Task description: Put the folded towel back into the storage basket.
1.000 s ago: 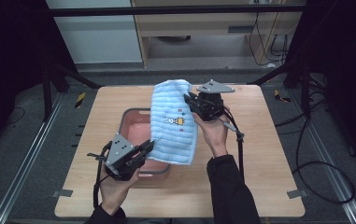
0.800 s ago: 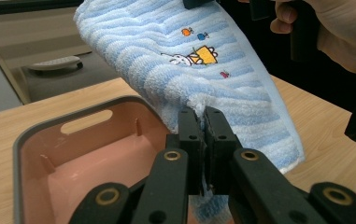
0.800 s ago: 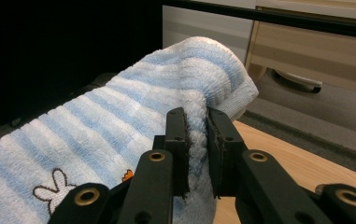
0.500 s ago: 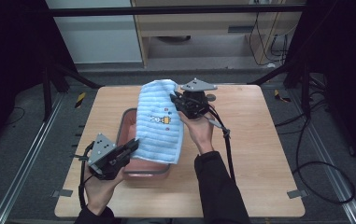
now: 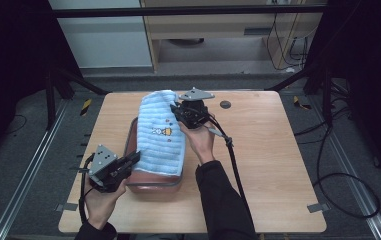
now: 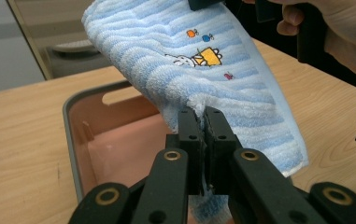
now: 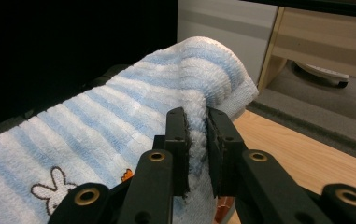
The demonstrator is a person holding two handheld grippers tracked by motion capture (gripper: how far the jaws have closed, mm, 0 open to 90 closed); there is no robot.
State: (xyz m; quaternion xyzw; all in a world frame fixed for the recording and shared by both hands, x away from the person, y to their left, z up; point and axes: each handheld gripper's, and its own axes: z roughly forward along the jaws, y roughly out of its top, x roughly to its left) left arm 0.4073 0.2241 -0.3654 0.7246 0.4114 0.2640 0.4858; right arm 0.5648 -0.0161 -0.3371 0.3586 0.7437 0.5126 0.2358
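the blue striped towel [image 5: 162, 132] hangs stretched over the pink tray [image 5: 153, 179] on the wooden table [image 5: 268, 145] — held at both ends. the left gripper [image 5: 132, 161] is clamped on its near corner, the right gripper [image 5: 177, 110] pinches its far edge.

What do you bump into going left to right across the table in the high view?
left gripper → towel → right gripper → small dark disc
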